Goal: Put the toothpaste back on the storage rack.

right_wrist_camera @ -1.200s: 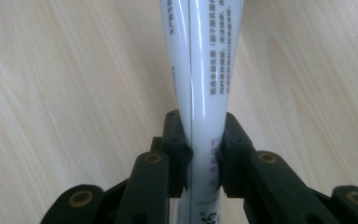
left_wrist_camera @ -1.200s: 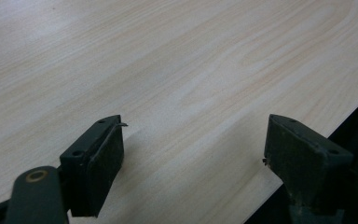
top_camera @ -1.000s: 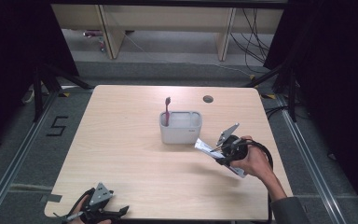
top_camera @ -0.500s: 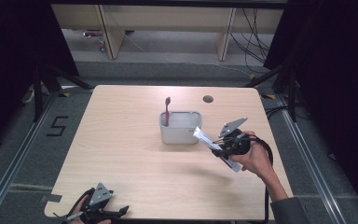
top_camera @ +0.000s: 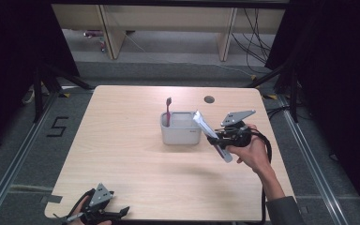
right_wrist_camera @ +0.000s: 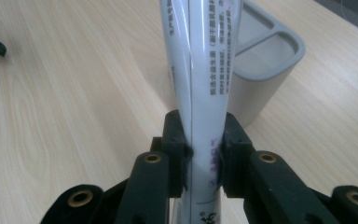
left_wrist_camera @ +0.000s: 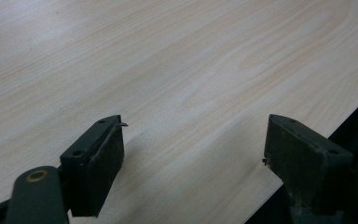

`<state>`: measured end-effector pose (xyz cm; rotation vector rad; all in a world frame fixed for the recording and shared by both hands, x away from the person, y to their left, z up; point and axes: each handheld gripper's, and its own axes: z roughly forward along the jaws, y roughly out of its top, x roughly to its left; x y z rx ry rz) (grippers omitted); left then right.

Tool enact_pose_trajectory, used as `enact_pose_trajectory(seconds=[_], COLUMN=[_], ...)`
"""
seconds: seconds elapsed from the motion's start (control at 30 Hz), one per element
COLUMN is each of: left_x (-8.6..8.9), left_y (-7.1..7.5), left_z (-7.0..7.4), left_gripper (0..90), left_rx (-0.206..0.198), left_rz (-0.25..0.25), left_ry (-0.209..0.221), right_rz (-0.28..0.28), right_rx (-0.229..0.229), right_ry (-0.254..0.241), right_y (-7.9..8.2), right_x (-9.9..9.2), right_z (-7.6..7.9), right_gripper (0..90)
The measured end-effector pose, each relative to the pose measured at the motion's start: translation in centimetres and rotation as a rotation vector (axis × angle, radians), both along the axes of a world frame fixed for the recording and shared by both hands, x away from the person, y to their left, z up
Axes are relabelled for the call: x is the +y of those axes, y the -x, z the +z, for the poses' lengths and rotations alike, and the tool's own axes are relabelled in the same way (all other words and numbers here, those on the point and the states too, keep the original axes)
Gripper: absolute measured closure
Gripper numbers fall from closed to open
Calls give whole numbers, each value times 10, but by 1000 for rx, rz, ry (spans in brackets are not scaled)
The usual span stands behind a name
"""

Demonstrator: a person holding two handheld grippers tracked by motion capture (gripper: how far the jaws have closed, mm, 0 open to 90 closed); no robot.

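Note:
A white toothpaste tube [top_camera: 212,136] is clamped in my right gripper [top_camera: 221,139], which is held in the air just right of a grey holder box [top_camera: 180,135]. The tube tilts up and to the left, its upper end near the box's right rim. In the right gripper view both pads press on the tube [right_wrist_camera: 203,70], and the grey holder [right_wrist_camera: 261,70] stands behind it. A pink toothbrush [top_camera: 168,111] stands upright in the box's left part. My left gripper [top_camera: 104,214] rests at the table's near left edge, open, its fingers [left_wrist_camera: 95,161] wide apart over bare wood.
The light wooden table [top_camera: 122,154] has a round cable hole [top_camera: 209,99] at its far right. A black cable trails from the right gripper past the table's right edge. Shelving and cables lie on the floor beyond the table.
The right gripper has risen and shifted left toward the box, and the tube has swung from lying flat to steeply tilted. The left gripper has stayed put.

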<state>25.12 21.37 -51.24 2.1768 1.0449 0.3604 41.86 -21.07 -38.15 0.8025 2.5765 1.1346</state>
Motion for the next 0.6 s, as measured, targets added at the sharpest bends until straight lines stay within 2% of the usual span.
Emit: enact_pose_trajectory(seconds=[0.03,0.07,0.17,0.23,0.27,0.3,0.47,0.53,0.6], left_x=[0,0,0,0,0,0,0,0,0], left_y=[0,0,0,0,0,0,0,0,0], left_z=[0,0,0,0,0,0,0,0,1], left_gripper=[194,194,194,195,194,194,194,194,194], left_rx=[-1,-1,-4,-4,-4,-4,-5,-8,-1], left_rz=[2,-1,0,-3,-2,-2,-2,-3,-3], left_ry=[7,6,8,10,11,11,18,20,14], right_rz=[14,-3,11,0,-4,-22,-31,-50,-58], right_rx=[-14,-5,-25,-27,-42,-26,-72,-56,-68], right_ry=[4,0,-5,-20,-25,-38,-80,-94,-108], right_y=[-2,-1,-3,-5,-7,-7,-15,-16,-19], right_x=[0,1,2,4,5,7,8,10,10], right_z=[2,3,6,8,10,11,13,14,16], right_gripper=[758,758,758,758,758,758,757,758,757])
